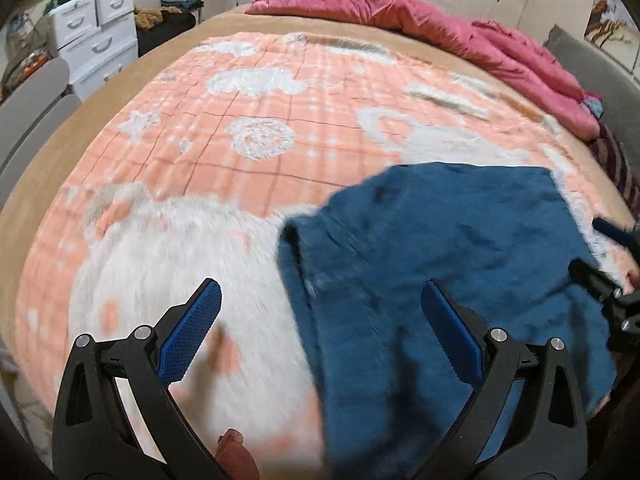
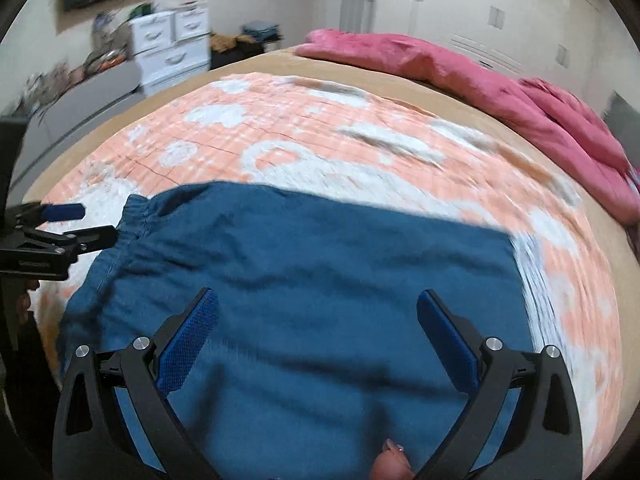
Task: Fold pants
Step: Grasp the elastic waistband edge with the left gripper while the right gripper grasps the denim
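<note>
Here, blue pants [image 2: 304,264] on blanket [image 1: 256,128] (no legible writing).

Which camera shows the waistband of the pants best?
The right wrist view: the gathered waistband sits sharp at the left edge of the blue pants, beside the left gripper. The left wrist view shows that edge blurred by motion.

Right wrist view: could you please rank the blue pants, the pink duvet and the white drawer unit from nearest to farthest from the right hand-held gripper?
1. Blue pants: directly beneath the right hand-held gripper.
2. Pink duvet: far right edge of the bed.
3. White drawer unit: beyond the bed, upper left.
</note>
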Demonstrator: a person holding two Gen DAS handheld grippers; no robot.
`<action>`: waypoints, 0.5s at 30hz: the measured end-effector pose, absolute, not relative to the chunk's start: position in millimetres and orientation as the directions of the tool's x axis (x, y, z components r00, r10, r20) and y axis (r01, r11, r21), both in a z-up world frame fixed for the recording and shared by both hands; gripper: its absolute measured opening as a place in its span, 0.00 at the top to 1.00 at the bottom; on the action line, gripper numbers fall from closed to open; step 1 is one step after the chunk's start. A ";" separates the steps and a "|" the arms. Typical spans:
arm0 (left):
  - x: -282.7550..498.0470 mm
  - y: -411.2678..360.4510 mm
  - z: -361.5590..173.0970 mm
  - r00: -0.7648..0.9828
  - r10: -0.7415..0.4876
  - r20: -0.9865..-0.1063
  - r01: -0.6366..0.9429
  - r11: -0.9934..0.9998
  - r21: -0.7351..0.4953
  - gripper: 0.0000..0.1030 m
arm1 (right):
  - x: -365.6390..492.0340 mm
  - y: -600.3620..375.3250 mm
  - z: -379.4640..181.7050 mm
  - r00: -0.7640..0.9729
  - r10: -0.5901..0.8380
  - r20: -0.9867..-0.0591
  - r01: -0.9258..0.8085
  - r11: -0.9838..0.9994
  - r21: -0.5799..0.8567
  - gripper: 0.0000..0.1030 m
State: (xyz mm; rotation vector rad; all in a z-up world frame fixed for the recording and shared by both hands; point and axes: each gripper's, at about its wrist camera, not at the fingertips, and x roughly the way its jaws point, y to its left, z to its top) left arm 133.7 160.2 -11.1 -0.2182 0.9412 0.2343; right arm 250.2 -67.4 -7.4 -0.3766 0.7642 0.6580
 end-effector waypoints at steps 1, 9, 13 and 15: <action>139.7 164.4 -14.5 0.557 0.110 -0.824 -0.294 0.953 -0.072 0.09 | 257.6 -59.4 -8.9 0.523 0.408 -0.748 -0.686 0.723 -0.085 0.04; 173.7 188.6 -35.2 0.547 0.037 -0.836 -0.261 0.957 -0.129 0.34 | 312.3 -13.6 -24.6 0.439 0.418 -0.795 -0.775 0.624 -0.100 0.04; 182.6 191.9 -43.5 0.565 -0.005 -0.825 -0.243 0.955 -0.171 0.68 | 332.5 -2.9 -27.7 0.381 0.448 -0.809 -0.814 0.577 -0.064 0.04; 181.3 191.5 -42.0 0.580 -0.016 -0.815 -0.231 0.956 -0.183 0.73 | 344.4 2.2 -31.4 0.369 0.444 -0.816 -0.828 0.557 -0.071 0.04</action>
